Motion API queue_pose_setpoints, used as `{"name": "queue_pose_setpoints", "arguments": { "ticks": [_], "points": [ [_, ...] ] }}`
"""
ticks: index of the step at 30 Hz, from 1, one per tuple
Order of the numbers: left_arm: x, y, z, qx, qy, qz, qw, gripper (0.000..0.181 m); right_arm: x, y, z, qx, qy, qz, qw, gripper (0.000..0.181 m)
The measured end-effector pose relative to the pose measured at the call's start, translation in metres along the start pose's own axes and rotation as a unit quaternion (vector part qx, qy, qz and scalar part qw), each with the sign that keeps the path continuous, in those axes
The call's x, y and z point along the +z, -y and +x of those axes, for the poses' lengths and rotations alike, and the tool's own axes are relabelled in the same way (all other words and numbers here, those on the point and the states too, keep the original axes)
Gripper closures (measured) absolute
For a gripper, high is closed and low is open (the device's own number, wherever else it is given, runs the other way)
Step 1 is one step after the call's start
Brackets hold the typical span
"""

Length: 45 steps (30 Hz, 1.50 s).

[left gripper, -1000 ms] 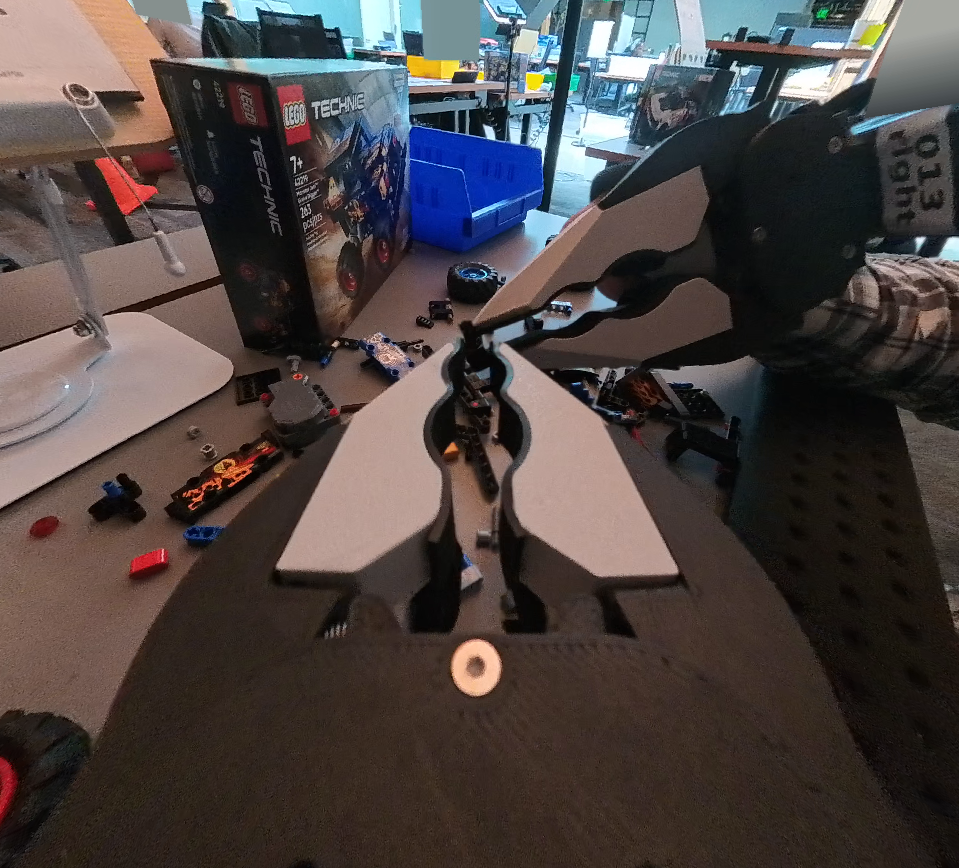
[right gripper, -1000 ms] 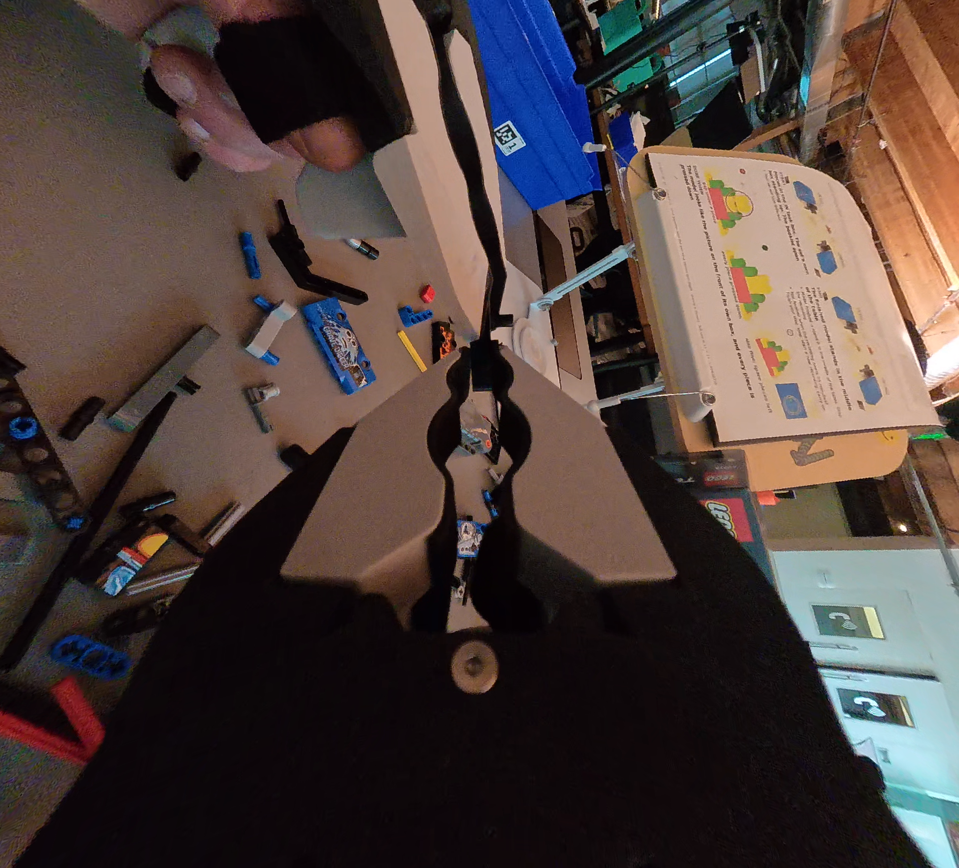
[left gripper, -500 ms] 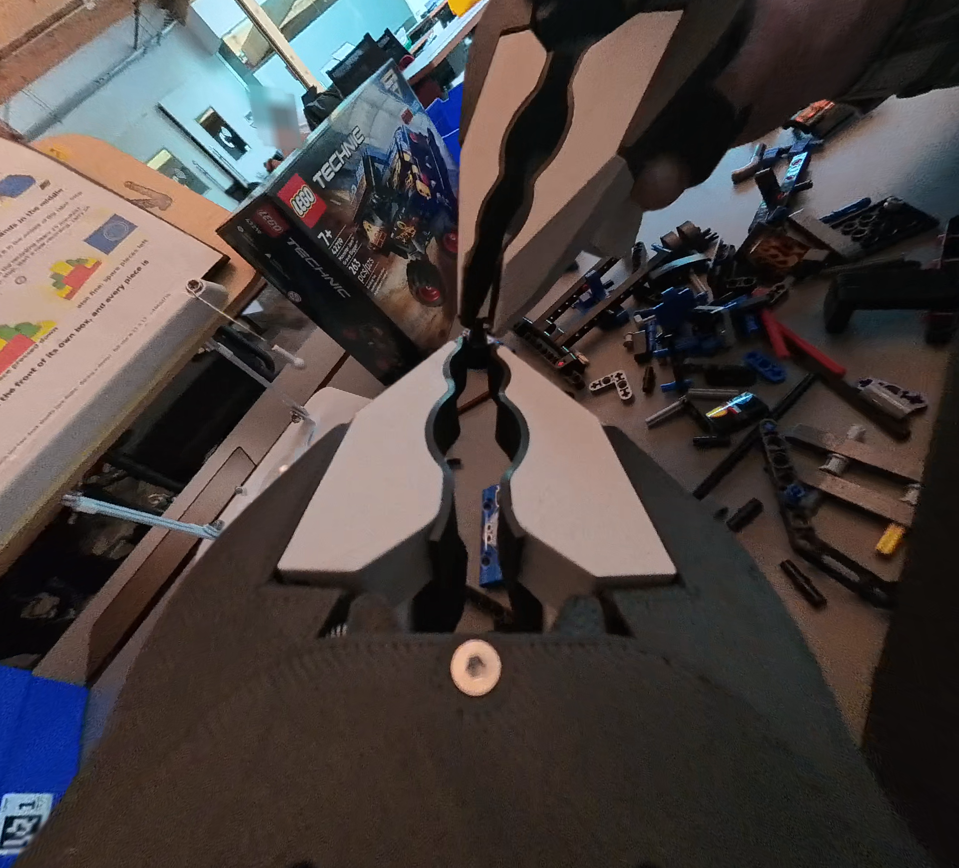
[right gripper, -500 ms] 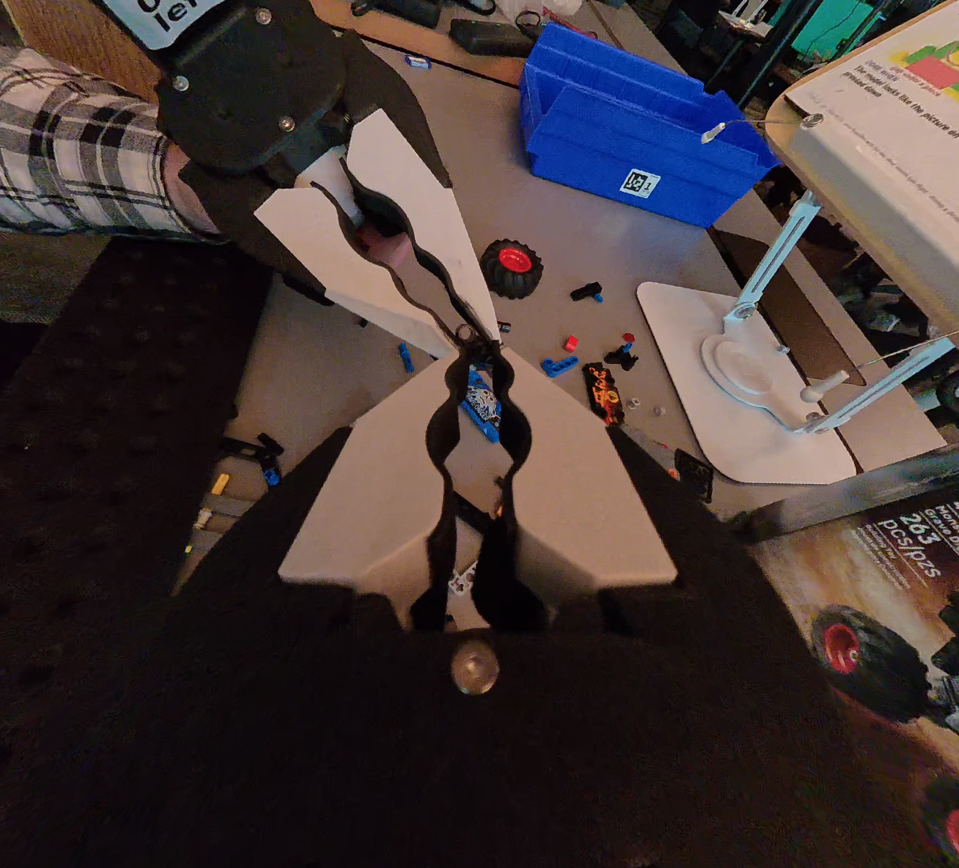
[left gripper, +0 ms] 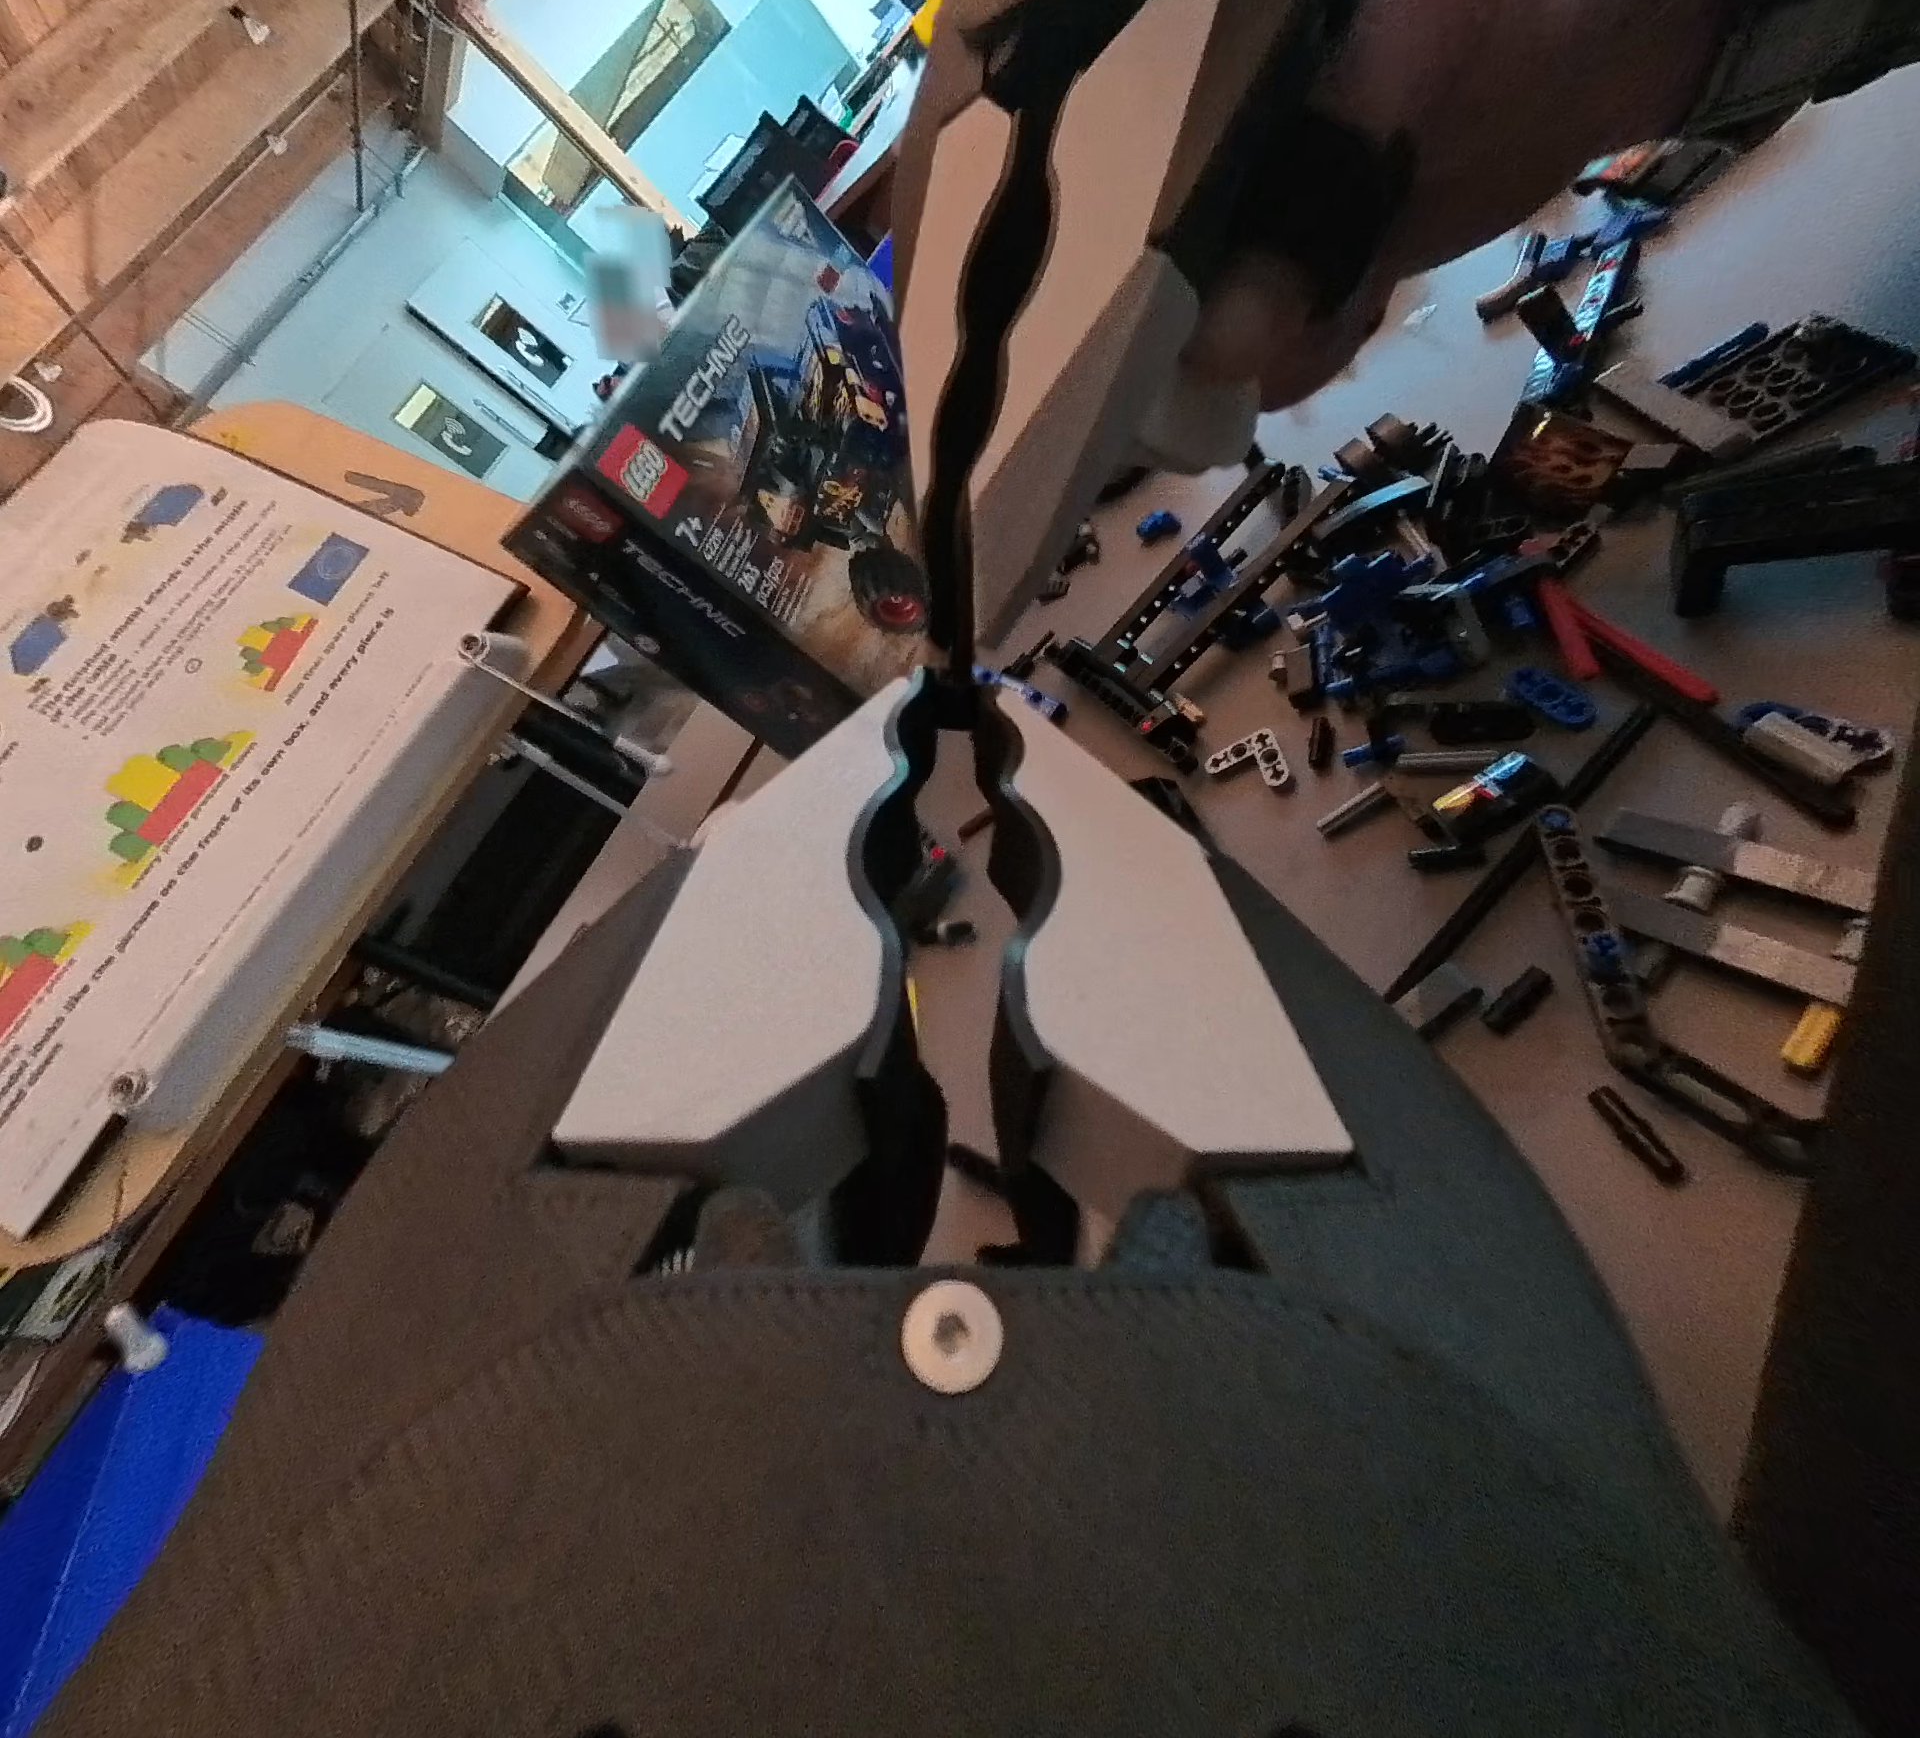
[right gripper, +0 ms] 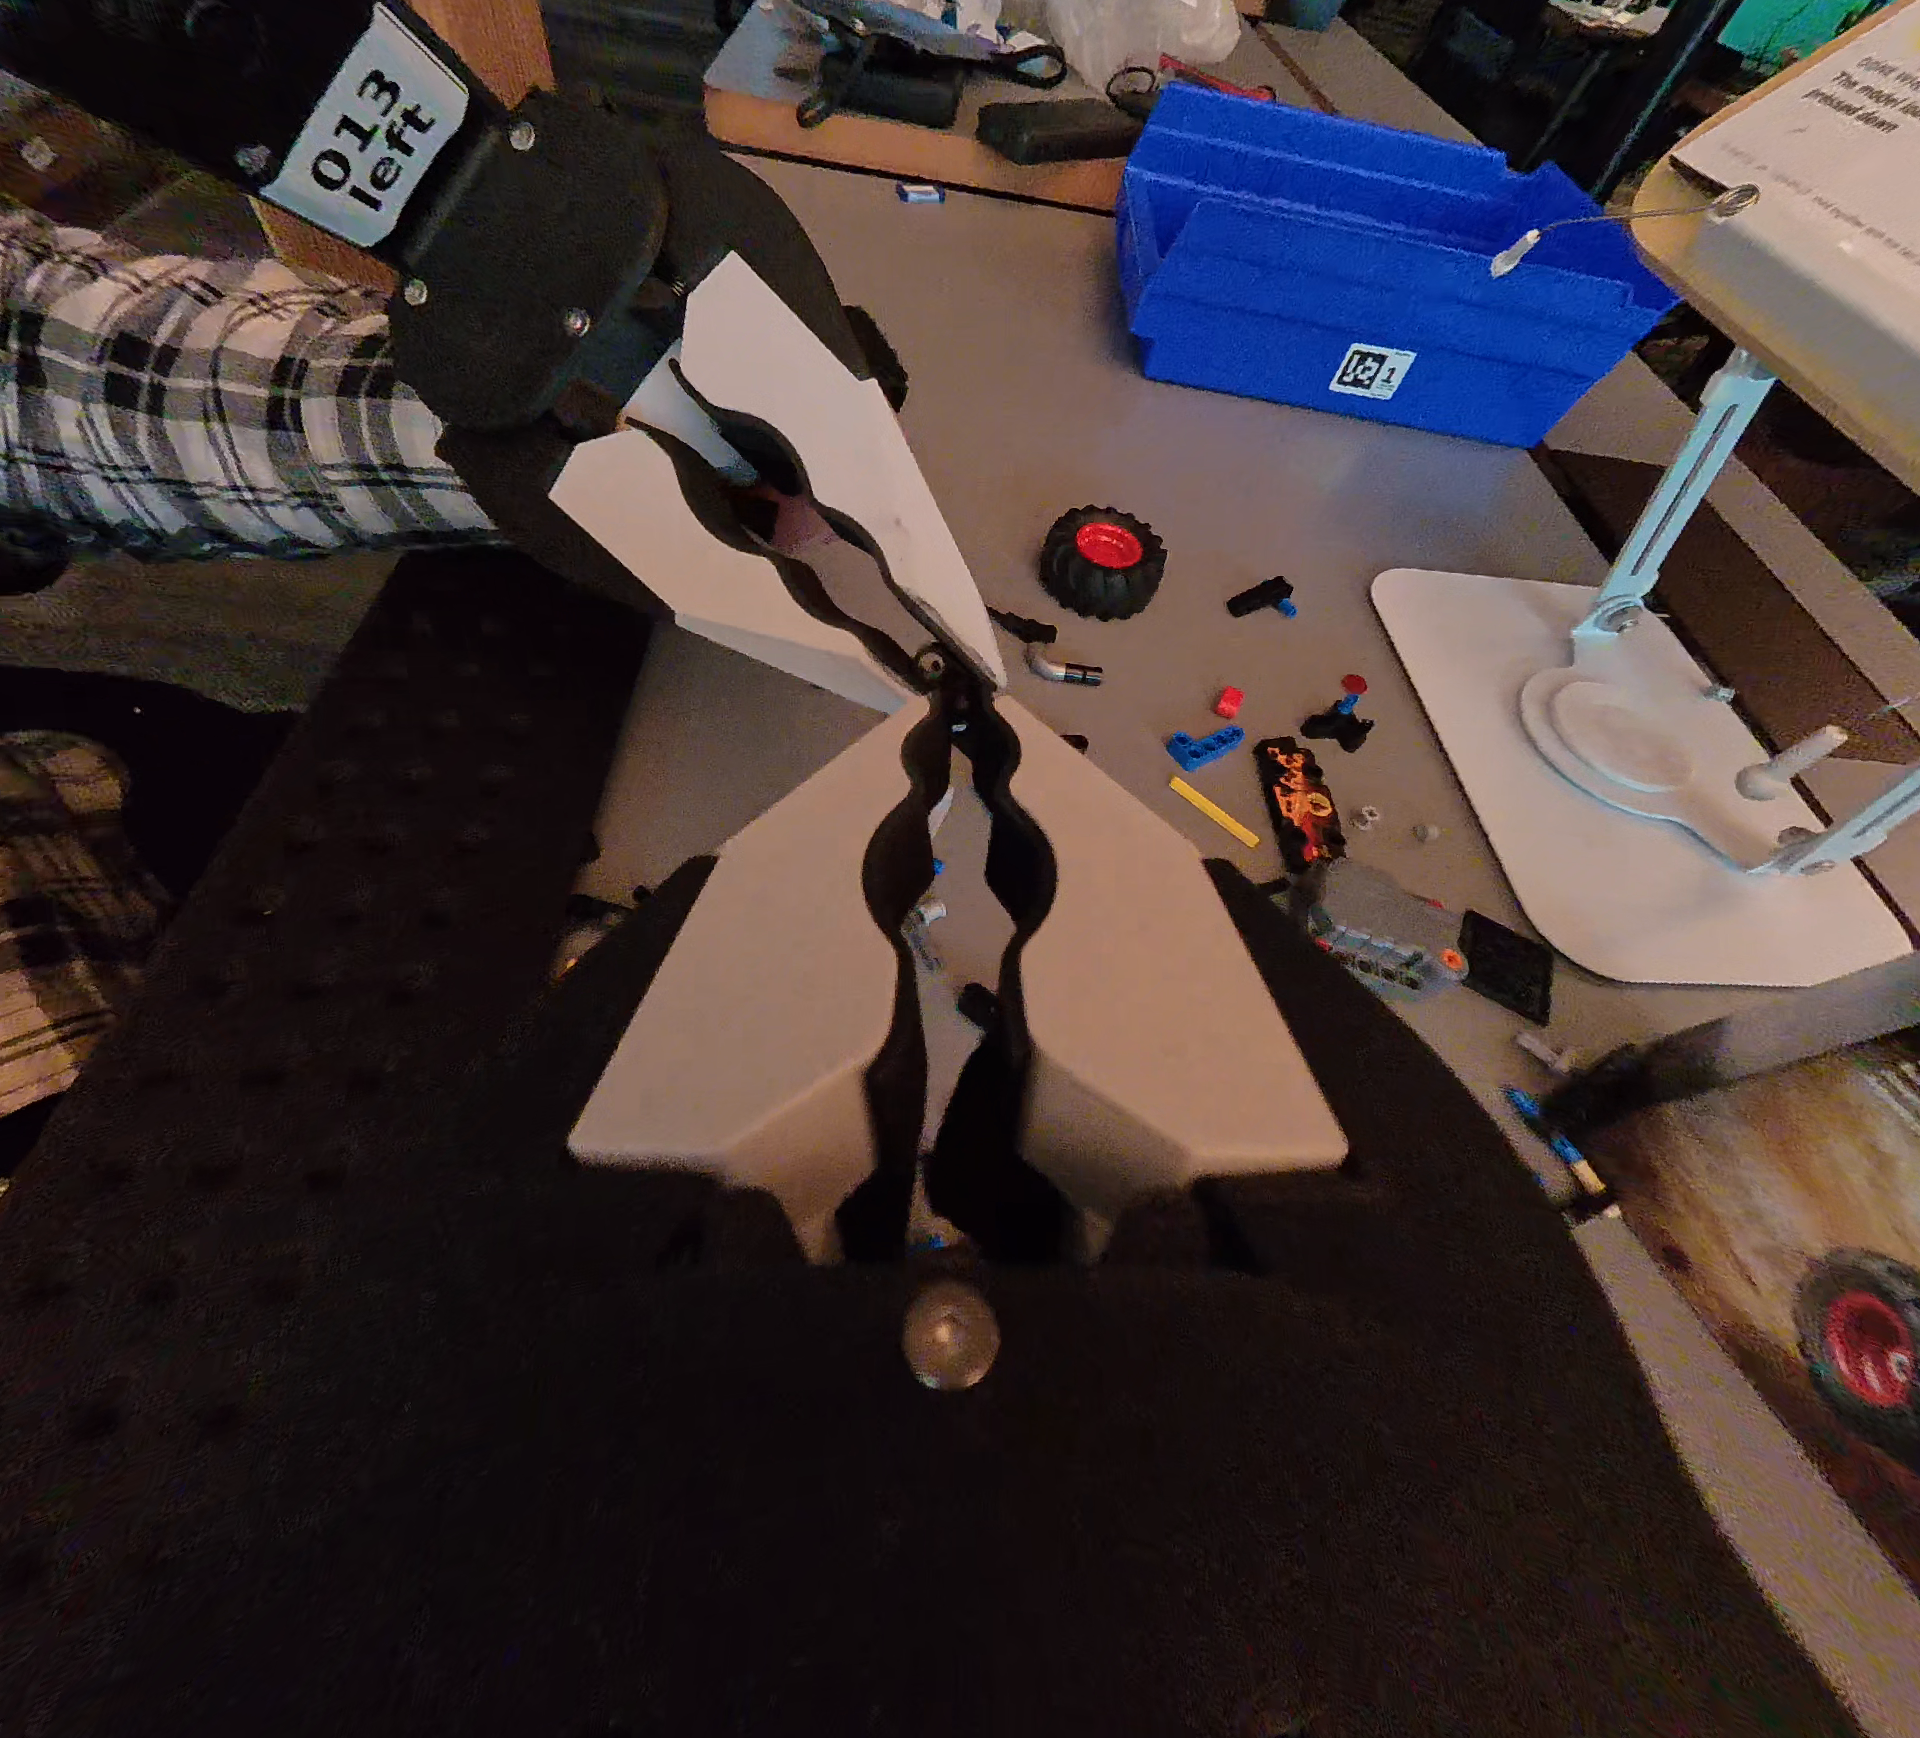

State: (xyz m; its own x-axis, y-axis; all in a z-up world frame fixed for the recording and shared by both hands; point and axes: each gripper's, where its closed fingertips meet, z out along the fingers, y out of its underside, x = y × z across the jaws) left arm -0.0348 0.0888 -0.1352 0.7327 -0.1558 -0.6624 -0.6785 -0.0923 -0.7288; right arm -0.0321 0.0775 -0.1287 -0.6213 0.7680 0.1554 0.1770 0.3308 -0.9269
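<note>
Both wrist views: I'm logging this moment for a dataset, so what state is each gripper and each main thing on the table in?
left gripper: shut on a small black piece, tip to tip with the other gripper.
right gripper: shut on the small black piece.
blue bin: upright on the table, contents hidden.
black wheel with red hub: lying loose, apart from other parts.
toy set box: standing, looks closed.

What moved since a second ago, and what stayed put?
Both grippers swung round together, tip to tip. The left gripper and right gripper stay shut on one small black piece. The wheel, bin and box stayed put.
</note>
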Motion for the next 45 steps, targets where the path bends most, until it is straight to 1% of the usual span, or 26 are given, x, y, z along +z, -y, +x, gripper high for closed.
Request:
{"name": "queue_pose_setpoints", "arguments": {
  "ticks": [1,2,3,4,5,7,8,10,11,12,13,15,18,20,22,24,27,29,30,31,33,37,39,42,44,45],
  "points": [
    [-0.003,-0.014,-0.008,0.006,0.017,-0.028,0.999,0.176,-0.006,-0.001,0.007,0.007,-0.011,0.003,1.000,0.180],
    [-0.011,-0.028,-0.019,-0.010,0.029,-0.041,0.999,0.177,-0.021,0.004,0.017,0.023,-0.020,0.026,0.999,0.179],
    [-0.020,-0.025,-0.032,-0.067,0.033,-0.012,0.997,0.177,-0.039,0.014,0.025,0.050,-0.016,0.068,0.996,0.180],
    [-0.022,-0.019,-0.038,-0.089,0.030,0.005,0.996,0.177,-0.046,0.014,0.028,0.056,-0.010,0.068,0.996,0.180],
    [-0.015,-0.023,-0.029,-0.077,0.003,-0.016,0.997,0.177,-0.039,0.002,0.020,0.052,0.011,0.023,0.998,0.179],
    [0.003,-0.042,0.007,-0.039,-0.072,-0.066,0.994,0.176,-0.018,-0.034,0.008,0.031,0.031,-0.069,0.997,0.178],
    [0.005,-0.052,0.021,-0.032,-0.100,-0.091,0.990,0.176,-0.012,-0.052,0.001,0.026,0.046,-0.109,0.993,0.178],
    [0.006,-0.060,0.030,-0.051,-0.122,-0.101,0.986,0.175,-0.006,-0.071,-0.010,0.041,0.079,-0.139,0.986,0.176],
    [0.006,-0.063,0.028,-0.056,-0.121,-0.106,0.985,0.176,-0.003,-0.077,-0.012,0.045,0.083,-0.146,0.985,0.169],
    [0.007,-0.066,0.028,-0.059,-0.123,-0.111,0.984,0.176,0.000,-0.087,-0.012,0.043,0.083,-0.169,0.981,0.159],
    [0.007,-0.067,0.030,-0.068,-0.132,-0.115,0.982,0.175,0.003,-0.095,-0.011,0.037,0.077,-0.193,0.978,0.155],
    [0.009,-0.076,0.033,-0.067,-0.137,-0.135,0.979,0.173,0.009,-0.098,-0.016,0.021,0.078,-0.205,0.975,0.162],
    [0.006,-0.085,0.036,-0.068,-0.144,-0.158,0.975,0.163,0.020,-0.094,-0.022,0.009,0.077,-0.206,0.976,0.165],
    [0.000,-0.090,0.033,-0.072,-0.147,-0.168,0.972,0.159,0.026,-0.098,-0.021,-0.007,0.069,-0.223,0.972,0.165],
    [-0.007,-0.086,0.031,-0.085,-0.156,-0.154,0.972,0.159,0.032,-0.100,-0.020,-0.020,0.064,-0.234,0.970,0.164],
    [-0.014,-0.088,0.038,-0.082,-0.186,-0.155,0.967,0.160,0.039,-0.100,-0.020,-0.023,0.065,-0.240,0.968,0.163],
    [-0.017,-0.097,0.050,-0.070,-0.226,-0.174,0.956,0.160,0.044,-0.101,-0.016,-0.018,0.064,-0.244,0.967,0.164],
    [-0.013,-0.104,0.055,-0.050,-0.235,-0.197,0.951,0.160,0.045,-0.101,-0.016,-0.008,0.071,-0.237,0.969,0.165],
    [-0.011,-0.110,0.059,-0.035,-0.242,-0.213,0.946,0.162,0.045,-0.102,-0.016,-0.006,0.072,-0.235,0.969,0.165],
    [-0.009,-0.113,0.062,-0.026,-0.246,-0.218,0.944,0.172,0.044,-0.103,-0.016,-0.003,0.071,-0.235,0.969,0.165],
    [-0.005,-0.112,0.062,-0.030,-0.245,-0.217,0.945,0.173,0.043,-0.102,-0.015,0.003,0.070,-0.228,0.971,0.166],
    [-0.006,-0.114,0.057,0.000,-0.223,-0.218,0.950,0.175,0.041,-0.094,-0.012,0.012,0.067,-0.203,0.977,0.168],
    [-0.005,-0.099,0.049,0.002,-0.198,-0.180,0.964,0.175,0.040,-0.091,-0.011,0.026,0.067,-0.188,0.979,0.167],
    [-0.007,-0.061,0.039,0.058,-0.151,-0.092,0.983,0.175,0.038,-0.079,-0.008,0.082,0.081,-0.139,0.984,0.170],
    [-0.006,-0.049,0.034,0.105,-0.114,-0.073,0.985,0.175,0.031,-0.066,-0.008,0.112,0.099,-0.094,0.984,0.169],
    [-0.006,-0.046,0.033,0.125,-0.102,-0.066,0.985,0.175,0.027,-0.059,-0.008,0.103,0.104,-0.074,0.986,0.168]
  ]
}}
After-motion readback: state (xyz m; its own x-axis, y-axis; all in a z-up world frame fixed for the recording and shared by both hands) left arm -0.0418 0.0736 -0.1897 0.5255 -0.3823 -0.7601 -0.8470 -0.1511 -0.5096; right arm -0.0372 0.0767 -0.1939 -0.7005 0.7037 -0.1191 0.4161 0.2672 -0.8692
